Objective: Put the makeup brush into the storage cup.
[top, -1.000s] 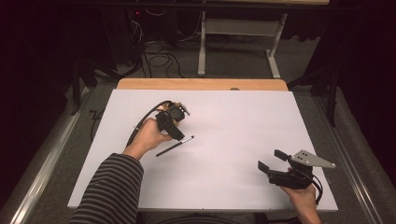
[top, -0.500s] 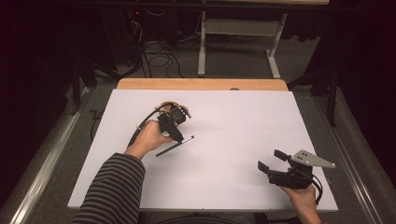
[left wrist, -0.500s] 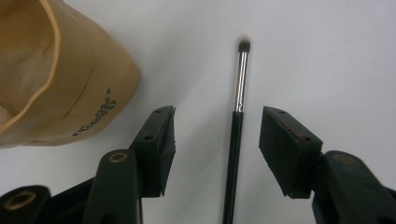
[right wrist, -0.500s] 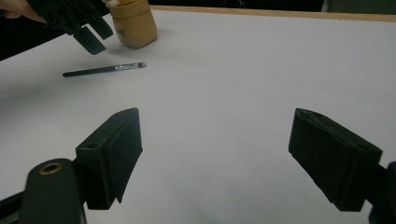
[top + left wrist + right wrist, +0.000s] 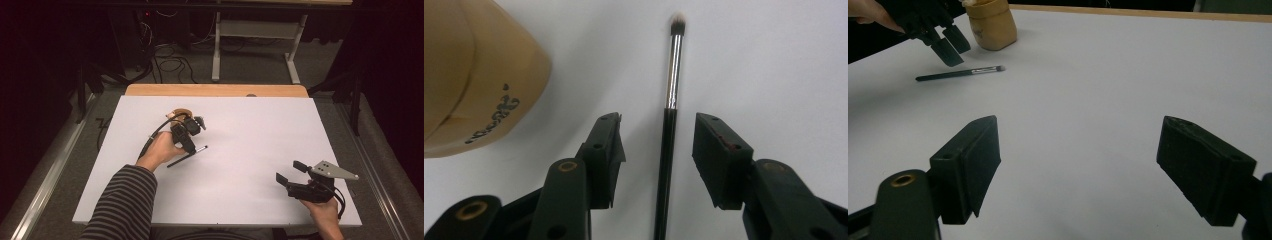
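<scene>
Left gripper (image 5: 658, 150) poised over a slim black makeup brush (image 5: 667, 135), jaws astride its handle, not yet pressing.

Lying flat on the white table (image 5: 250, 130), the brush (image 5: 187, 156), black handle, silver ferrule, pale bristle tip; handle running between the left jaws with a gap on each side, jaws just been closing in, pads clear of it on both sides. Just beside the brush tip, a tan wooden pot (image 5: 471, 75) with dark lettering, seen in the high view (image 5: 179, 113) behind the left hand (image 5: 161, 150). Well apart, near the table's front right corner, right gripper (image 5: 290, 172) held level in the right hand (image 5: 326, 215), jaws spread wide around bare tabletop, nothing between them.
</scene>
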`<state>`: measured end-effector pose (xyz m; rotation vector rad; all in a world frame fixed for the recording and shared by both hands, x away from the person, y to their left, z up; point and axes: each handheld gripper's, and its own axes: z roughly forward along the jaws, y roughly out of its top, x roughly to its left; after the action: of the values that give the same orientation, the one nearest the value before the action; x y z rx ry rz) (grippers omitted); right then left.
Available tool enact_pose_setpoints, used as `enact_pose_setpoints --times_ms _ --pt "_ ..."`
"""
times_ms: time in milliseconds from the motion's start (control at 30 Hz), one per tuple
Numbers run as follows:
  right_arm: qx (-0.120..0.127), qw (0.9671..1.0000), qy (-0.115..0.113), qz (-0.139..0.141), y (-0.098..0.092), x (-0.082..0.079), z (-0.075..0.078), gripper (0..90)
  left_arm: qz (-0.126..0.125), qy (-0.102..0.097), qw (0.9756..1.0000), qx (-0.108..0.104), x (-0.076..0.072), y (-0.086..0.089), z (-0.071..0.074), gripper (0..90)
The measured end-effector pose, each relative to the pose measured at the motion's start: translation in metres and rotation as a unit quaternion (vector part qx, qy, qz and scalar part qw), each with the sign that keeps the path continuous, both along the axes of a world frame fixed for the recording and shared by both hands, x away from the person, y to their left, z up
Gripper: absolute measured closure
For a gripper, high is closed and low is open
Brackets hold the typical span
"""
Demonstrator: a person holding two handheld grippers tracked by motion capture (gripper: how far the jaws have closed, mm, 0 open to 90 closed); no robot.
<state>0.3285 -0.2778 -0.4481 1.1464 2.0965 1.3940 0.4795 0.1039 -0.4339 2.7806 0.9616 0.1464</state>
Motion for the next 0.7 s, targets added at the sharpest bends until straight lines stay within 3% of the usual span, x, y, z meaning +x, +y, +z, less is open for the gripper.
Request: enact_pose_setpoints --times_ms 700 --pt "-0.001 1.0 0.003 0.003 0.001 0.0 0.0 19.3 0.005 0.022 0.9997 0.003 0.005 -0.003 -0.014 65.4"
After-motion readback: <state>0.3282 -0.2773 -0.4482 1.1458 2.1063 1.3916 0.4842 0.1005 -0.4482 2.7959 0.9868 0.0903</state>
